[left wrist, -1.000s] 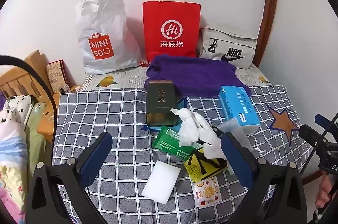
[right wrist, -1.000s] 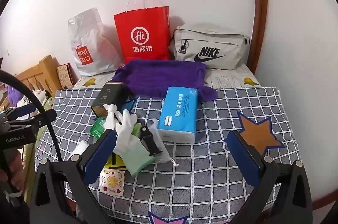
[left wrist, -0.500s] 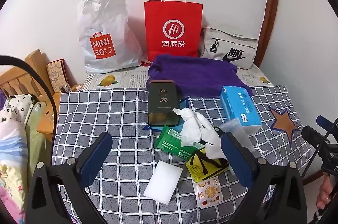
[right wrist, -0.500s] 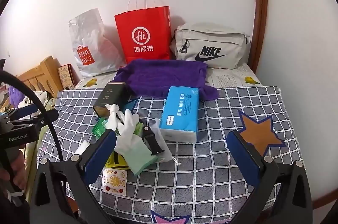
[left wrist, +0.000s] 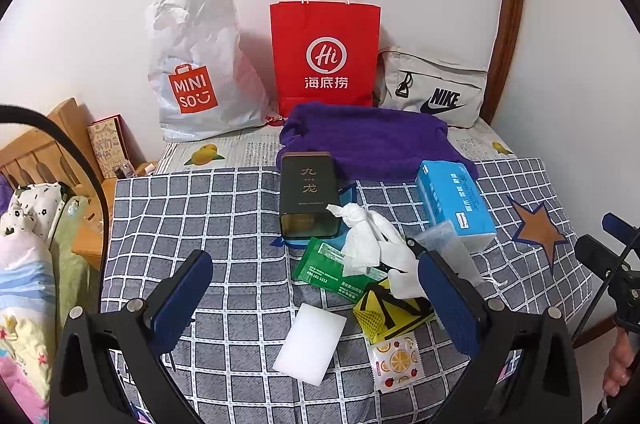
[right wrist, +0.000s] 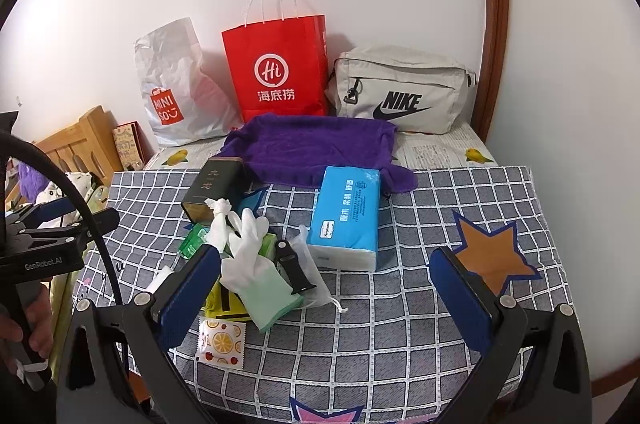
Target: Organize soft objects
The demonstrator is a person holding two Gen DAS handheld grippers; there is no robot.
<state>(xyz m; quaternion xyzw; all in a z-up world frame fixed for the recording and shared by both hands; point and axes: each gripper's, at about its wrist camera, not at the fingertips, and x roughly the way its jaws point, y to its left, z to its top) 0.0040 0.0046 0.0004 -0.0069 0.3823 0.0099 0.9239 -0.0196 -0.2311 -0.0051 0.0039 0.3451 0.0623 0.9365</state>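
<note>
Soft objects sit in a messy pile in the middle of the checked tablecloth (left wrist: 208,208). There is a white glove (right wrist: 244,264), a crumpled white tissue (left wrist: 356,228), a green wipes pack (left wrist: 332,270), a white sponge (left wrist: 310,344) and a blue tissue pack (right wrist: 346,216). A purple towel (right wrist: 312,148) lies behind them, touching the blue pack. A dark tin (left wrist: 308,196) stands in the pile too. The left gripper (left wrist: 316,300) and the right gripper (right wrist: 332,292) both hang over the table with jaws wide apart, holding nothing. I think the tidying has not started. Everything soft seems left to sort, maybe into the red paper bag (left wrist: 326,56).
</note>
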